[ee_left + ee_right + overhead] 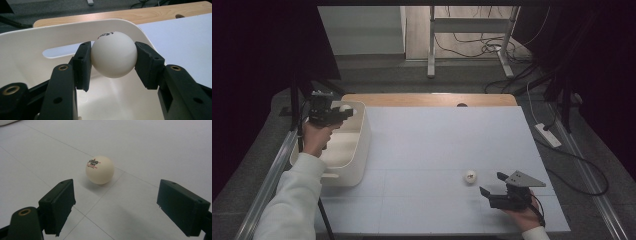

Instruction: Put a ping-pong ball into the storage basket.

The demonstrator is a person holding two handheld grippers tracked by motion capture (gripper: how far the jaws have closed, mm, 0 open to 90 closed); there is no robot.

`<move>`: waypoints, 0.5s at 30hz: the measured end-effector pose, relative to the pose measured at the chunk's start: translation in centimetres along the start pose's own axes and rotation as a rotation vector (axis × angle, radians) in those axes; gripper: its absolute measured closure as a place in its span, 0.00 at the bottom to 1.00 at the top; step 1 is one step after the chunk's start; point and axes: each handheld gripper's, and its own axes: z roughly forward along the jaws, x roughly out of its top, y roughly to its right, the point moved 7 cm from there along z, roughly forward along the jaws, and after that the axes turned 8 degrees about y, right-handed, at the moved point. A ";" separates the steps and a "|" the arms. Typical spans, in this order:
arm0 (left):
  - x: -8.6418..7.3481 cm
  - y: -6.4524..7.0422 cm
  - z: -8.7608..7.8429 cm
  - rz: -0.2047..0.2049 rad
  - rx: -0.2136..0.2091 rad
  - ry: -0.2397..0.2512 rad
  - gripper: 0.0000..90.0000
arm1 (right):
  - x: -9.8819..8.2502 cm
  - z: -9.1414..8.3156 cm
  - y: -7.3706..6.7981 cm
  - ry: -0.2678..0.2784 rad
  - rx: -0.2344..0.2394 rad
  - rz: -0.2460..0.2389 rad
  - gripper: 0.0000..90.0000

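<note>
— Over the white bin (357,145) at the table's (437,145) left edge, we hold the left gripper (343,113) with a white ball (345,108) in it. What do we see from the gripper's own camera?

— From the left gripper view we see the ball (114,57) pinched between the two black jaws, one pad pressed on each side of it, with a bit of dark print showing on top. The bin's (30,55) pale wall and its slot handle lie just behind, and its hollow lies below the ball.

— And our right side?

— We hold the right gripper (493,185) low near the front right of the table, jaws spread wide with nothing between them. A second white ball (470,176) rests on the table just beside the jaw tips, to their left in the high view.

— Are we touching that one?

— No. From the right gripper view, that second ball (99,170) sits on the pale sheet ahead of the open jaws, apart from both pads, with red and dark print facing us. The right gripper (116,202) points towards it; the ball lies a little left of the middle of the gap.

— So the two balls are well apart?

— Yes: one is gripped above the bin, the other lies loose on the table.
</note>
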 end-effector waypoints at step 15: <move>0.6 0.4 -0.6 0.001 0.007 0.041 0.51 | 0.0 0.0 0.0 0.000 0.001 0.001 0.16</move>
